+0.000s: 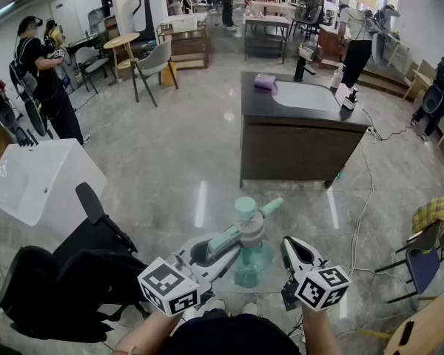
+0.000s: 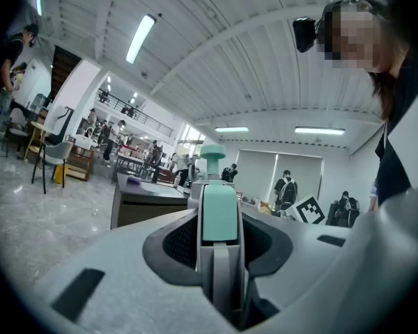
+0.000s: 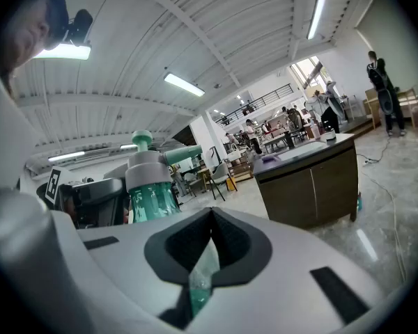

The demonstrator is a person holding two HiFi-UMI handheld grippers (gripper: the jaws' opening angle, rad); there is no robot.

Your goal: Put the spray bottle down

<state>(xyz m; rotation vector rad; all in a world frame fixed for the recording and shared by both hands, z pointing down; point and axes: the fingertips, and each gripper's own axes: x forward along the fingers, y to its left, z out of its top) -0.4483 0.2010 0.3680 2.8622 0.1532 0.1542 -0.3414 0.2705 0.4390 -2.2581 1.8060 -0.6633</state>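
Note:
The spray bottle (image 1: 249, 254), clear teal with a mint nozzle and a grey collar, hangs upright above the floor between my two grippers. My left gripper (image 1: 223, 242) is shut on its mint trigger lever (image 2: 218, 211), which fills the gap between the jaws in the left gripper view. My right gripper (image 1: 290, 248) sits just right of the bottle's wide base with its jaws shut. In the right gripper view the bottle (image 3: 150, 186) stands to the left, and a thin teal-tinted sliver (image 3: 203, 273) shows in the slit of the right gripper (image 3: 207, 256). Whether that sliver is pinched, I cannot tell.
A dark cabinet with a white sink top (image 1: 303, 135) stands ahead on the glossy floor. At the left are a white box (image 1: 37, 180) and a black office chair (image 1: 74, 279). Chairs (image 1: 429, 250) and a floor cable (image 1: 366, 198) are at the right. People stand at the far left (image 1: 41, 72).

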